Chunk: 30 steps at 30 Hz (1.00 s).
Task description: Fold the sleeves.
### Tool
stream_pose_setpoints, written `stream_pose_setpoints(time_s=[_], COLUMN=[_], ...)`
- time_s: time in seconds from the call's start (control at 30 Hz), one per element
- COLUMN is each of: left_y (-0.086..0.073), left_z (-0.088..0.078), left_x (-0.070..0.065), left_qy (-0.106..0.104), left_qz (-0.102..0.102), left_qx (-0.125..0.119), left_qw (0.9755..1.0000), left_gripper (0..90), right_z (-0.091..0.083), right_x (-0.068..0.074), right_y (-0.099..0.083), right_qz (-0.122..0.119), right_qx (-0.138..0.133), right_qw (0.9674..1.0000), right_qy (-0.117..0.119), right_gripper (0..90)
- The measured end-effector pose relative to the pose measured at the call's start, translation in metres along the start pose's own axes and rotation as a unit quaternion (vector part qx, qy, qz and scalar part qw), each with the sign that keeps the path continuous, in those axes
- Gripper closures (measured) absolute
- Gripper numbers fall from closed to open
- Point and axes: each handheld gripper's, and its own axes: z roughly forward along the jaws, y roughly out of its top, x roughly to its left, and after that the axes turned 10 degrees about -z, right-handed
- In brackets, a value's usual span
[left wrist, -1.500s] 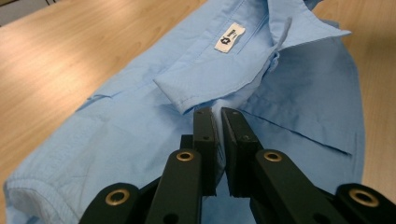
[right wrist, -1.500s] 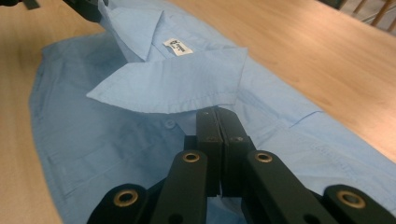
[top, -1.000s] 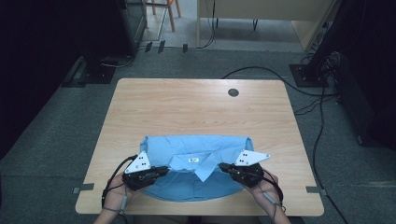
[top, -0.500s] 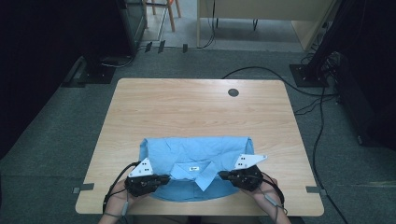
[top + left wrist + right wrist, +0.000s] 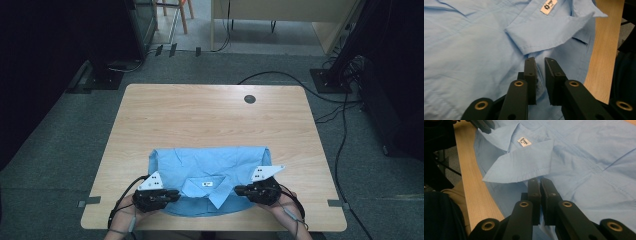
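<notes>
A light-blue shirt [image 5: 210, 162] lies folded flat at the near edge of the wooden table [image 5: 210, 115], collar [image 5: 200, 189] toward me with a white label [image 5: 548, 5]. My left gripper [image 5: 173, 195] rests low on the shirt [image 5: 474, 50] just left of the collar. Its jaws have just been opening, and a small gap shows with a ridge of cloth in it. My right gripper [image 5: 240, 190] sits on the shirt [image 5: 586, 157] right of the collar [image 5: 524, 165]. Its jaws [image 5: 540, 181] have eased slightly but stay nearly together, pinching a thin fold.
A dark round grommet [image 5: 249, 99] sits at the table's far side. Cables [image 5: 345, 130] run over the grey floor to the right, and dark stands flank the table. The table's near edge [image 5: 471, 195] runs close beside the shirt. The left gripper [image 5: 482, 125] shows at the right gripper view's top.
Both grippers have slipped slightly toward the near edge of the table. The shirt has settled flatter around the collar.
</notes>
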Motion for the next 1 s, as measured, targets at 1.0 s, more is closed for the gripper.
stream_pose_setpoints(time_s=[1.0], left_y=[0.025], left_z=[0.011], left_x=[0.022], left_qy=[0.096], left_qz=[0.044], left_qx=[-0.015], left_qw=[0.9943], left_gripper=[49.1], right_z=[0.030], right_x=[-0.009], right_y=[-0.001], right_qz=[0.009], right_qx=[-0.002], right_qw=[0.9997], right_qy=[0.023], right_gripper=[60.9])
